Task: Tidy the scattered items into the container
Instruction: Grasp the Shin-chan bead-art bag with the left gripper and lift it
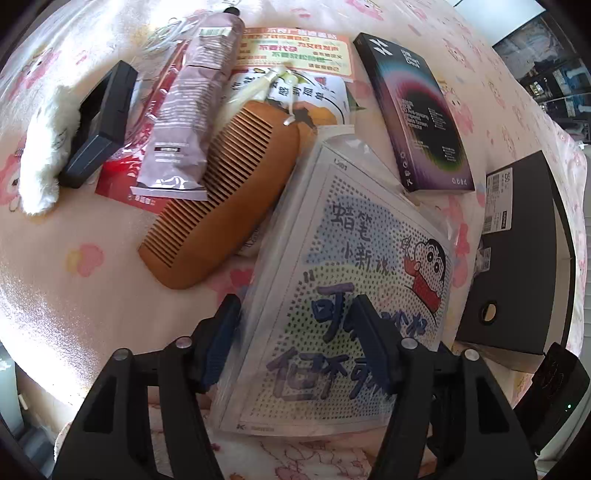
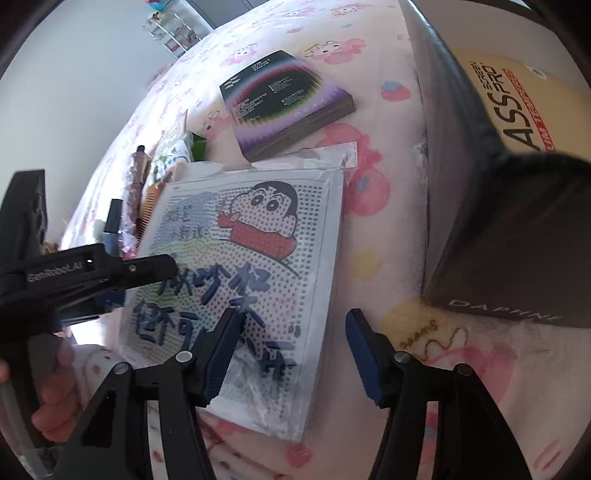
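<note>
A flat cartoon pack in clear wrap (image 1: pixel 354 266) lies tilted on the pink bedspread. My left gripper (image 1: pixel 295 325) is open, its fingers on either side of the pack's near left corner; it also shows in the right wrist view (image 2: pixel 140 273). My right gripper (image 2: pixel 291 347) is open over the pack's (image 2: pixel 251 273) right edge. A wooden comb (image 1: pixel 229 195), a mauve tube (image 1: pixel 195 110), a black and purple box (image 1: pixel 417 114) and a small black case (image 1: pixel 103 122) lie scattered. The black container box (image 1: pixel 517 258) stands at the right.
Leaflets (image 1: pixel 295 51) and a white plush toy (image 1: pixel 48 147) lie at the far left of the bed. In the right wrist view the black container (image 2: pixel 517 236) holds a beige screen-protector box (image 2: pixel 517 92). A shelf (image 2: pixel 173 29) stands by the far wall.
</note>
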